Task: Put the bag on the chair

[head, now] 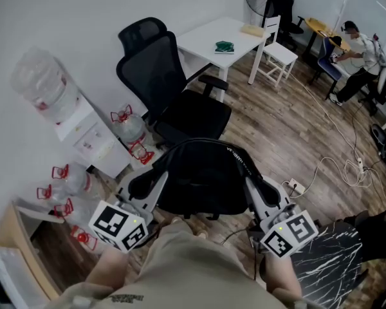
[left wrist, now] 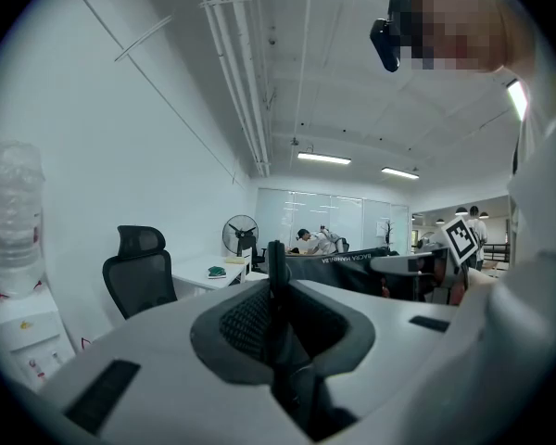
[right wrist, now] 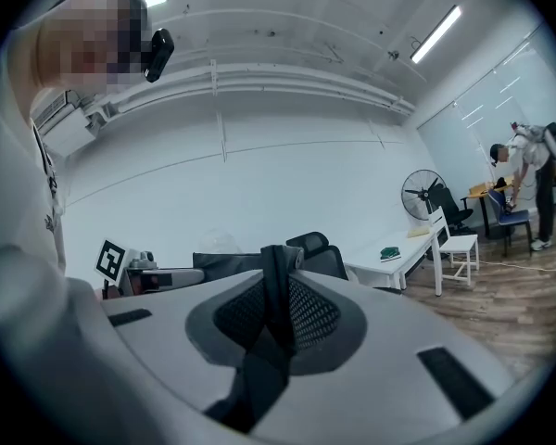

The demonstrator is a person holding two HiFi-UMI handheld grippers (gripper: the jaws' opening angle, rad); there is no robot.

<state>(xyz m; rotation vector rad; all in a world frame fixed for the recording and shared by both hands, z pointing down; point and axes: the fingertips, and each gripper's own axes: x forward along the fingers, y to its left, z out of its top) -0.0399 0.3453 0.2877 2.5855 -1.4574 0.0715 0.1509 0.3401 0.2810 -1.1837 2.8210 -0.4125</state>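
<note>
Bright, even light from ceiling strip lamps (left wrist: 323,158); shadows soft. Heavy fisheye bending, dark rounded corners; nearest foreground slightly blurred.

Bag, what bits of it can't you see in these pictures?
- Underside of the bag: head view, hidden by its own top.
- Its white print: head view, too small to read.
- Lower end of the strap: right gripper view, hidden inside the right claw.
- Green thing on the white table: head view, too small to name.

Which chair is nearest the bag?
The black office chair with the headrest, just beyond the bag; the white chair stands farther off, by the table.
</note>
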